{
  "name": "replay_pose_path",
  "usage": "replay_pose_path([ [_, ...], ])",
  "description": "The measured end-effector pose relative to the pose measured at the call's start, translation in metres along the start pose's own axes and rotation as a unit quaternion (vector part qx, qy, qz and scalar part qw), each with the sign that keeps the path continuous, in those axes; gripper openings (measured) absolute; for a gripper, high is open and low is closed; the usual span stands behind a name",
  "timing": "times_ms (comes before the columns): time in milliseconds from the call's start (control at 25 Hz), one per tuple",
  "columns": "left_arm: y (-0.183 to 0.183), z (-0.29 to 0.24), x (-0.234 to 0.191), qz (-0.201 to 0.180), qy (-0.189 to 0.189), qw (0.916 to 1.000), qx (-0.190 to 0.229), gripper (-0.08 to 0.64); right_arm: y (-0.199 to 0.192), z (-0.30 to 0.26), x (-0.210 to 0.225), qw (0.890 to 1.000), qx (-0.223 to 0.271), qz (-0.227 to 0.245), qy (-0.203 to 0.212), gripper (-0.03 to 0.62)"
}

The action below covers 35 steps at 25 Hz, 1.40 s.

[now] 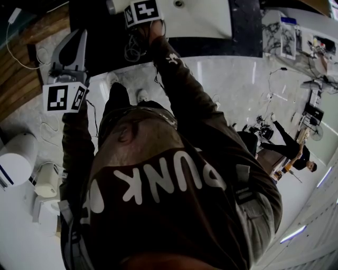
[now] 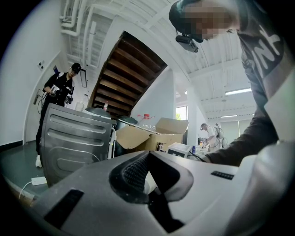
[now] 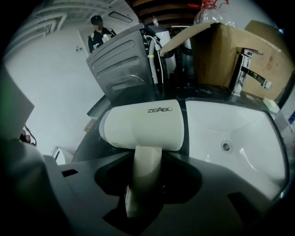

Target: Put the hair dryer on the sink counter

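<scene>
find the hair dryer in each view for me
head view: top edge, pale barrel end of the hair dryer, left of the marker cube.
left gripper view: not in it.
right gripper view: centre, handle running down between the tongs.
shared landmark: white sink basin, beside it in both.

Indoor, cool white, even. Head view: sweatshirt (image 1: 174, 200) underexposed at centre; glare streaks on floor (image 1: 227, 79) at 1 o'clock. Gripper views: fisheye bending, black corners. Left: ceiling light (image 2: 238, 91) bright at 3 o'clock. Right: hair dryer (image 3: 143, 125) handle blurred at 6 o'clock.
</scene>
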<state>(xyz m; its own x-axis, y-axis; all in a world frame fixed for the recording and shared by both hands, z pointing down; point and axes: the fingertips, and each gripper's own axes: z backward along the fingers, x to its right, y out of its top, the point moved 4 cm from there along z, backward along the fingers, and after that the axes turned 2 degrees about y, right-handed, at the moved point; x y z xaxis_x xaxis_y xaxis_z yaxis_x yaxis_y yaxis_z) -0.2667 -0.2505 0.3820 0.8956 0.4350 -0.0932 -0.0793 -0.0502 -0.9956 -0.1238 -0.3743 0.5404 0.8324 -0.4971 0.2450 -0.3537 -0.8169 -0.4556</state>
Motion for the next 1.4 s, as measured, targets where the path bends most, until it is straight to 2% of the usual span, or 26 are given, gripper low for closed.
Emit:
replay_pose_path([
  [120,0.002,0.0,0.002,-0.004,0.0,1.0,0.002,-0.006,0.001,0.004,0.003,1.0,0.007,-0.004,0.01,0.207],
  [440,0.014,-0.003,0.016,-0.018,0.001,0.9998,0.004,-0.006,0.006,0.047,0.004,0.998,0.056,0.004,0.025,0.213],
  [560,0.018,0.0,0.026,-0.027,0.0,0.9996,0.005,-0.006,0.006,0.074,-0.003,0.995,0.096,0.021,0.035,0.21],
  [640,0.021,0.002,0.032,-0.032,0.001,0.9995,0.006,-0.006,0.009,0.098,-0.012,0.988,0.138,0.046,0.045,0.191],
  [800,0.029,0.008,0.05,-0.037,0.007,0.9992,0.012,-0.006,0.007,0.154,-0.032,0.962,0.24,0.107,0.069,0.135],
  [960,0.04,0.023,0.08,-0.053,0.014,0.9982,0.023,-0.006,-0.018,0.208,-0.051,0.922,0.332,0.188,0.07,0.083],
  [1120,0.047,0.042,0.12,-0.066,0.019,0.9972,0.029,-0.006,-0.058,0.253,-0.065,0.883,0.391,0.248,0.075,0.029],
  [1240,0.049,0.059,0.156,-0.071,0.024,0.9966,0.033,-0.006,-0.091,0.284,-0.07,0.865,0.417,0.267,0.085,0.023],
  [1400,0.05,0.089,0.205,-0.078,0.031,0.9959,0.033,-0.006,-0.137,0.321,-0.076,0.847,0.436,0.288,0.097,0.021],
])
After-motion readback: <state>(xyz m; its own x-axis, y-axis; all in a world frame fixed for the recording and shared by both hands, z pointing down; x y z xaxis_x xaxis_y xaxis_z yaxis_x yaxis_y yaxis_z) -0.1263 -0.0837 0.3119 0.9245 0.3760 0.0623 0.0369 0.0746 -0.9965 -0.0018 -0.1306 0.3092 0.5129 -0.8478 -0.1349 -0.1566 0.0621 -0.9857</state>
